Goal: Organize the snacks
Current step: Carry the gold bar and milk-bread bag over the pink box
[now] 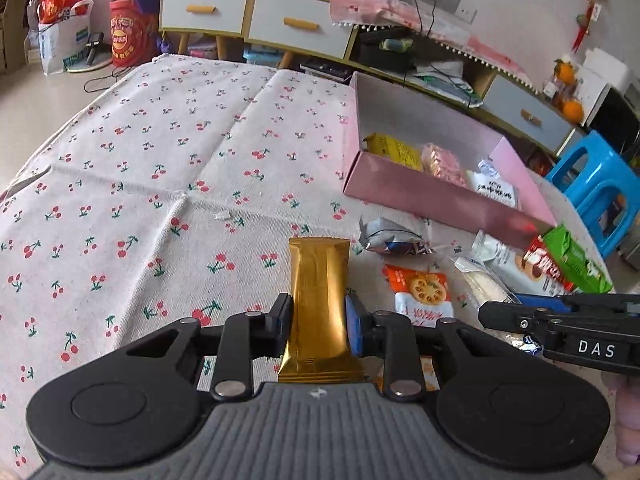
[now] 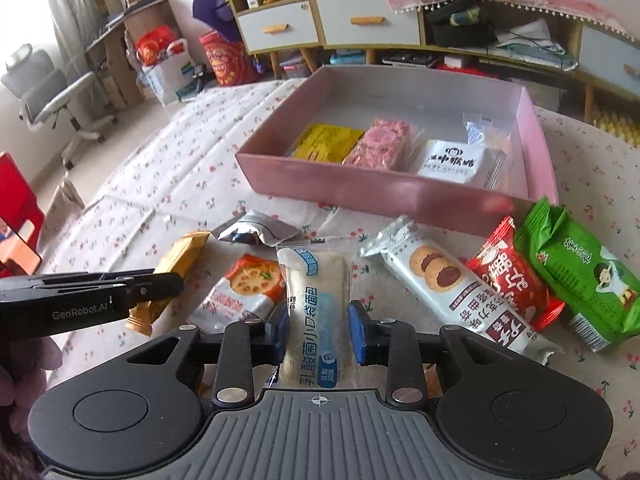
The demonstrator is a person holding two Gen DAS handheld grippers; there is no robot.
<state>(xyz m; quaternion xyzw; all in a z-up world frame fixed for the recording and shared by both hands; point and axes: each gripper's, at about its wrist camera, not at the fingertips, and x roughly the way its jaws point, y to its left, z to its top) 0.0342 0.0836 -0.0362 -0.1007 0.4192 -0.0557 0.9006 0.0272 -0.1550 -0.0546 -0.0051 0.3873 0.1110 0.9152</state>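
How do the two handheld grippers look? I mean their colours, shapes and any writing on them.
Both are alike: a grey ribbed body, two round black discs at the sides, black linkage bars with silver pivot pins, and blue pads on the fingers. The left gripper shows "GenRobot.AI" in white on its side, the right gripper shows "DAS". No cables are visible.

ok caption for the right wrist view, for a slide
Right gripper shut on a bread pack, other snacks spread on the cherry-print cloth before the pink box.

The right tool (image 2: 318, 322) clamps a white bread packet (image 2: 316, 304) before the pink box (image 2: 400, 196).
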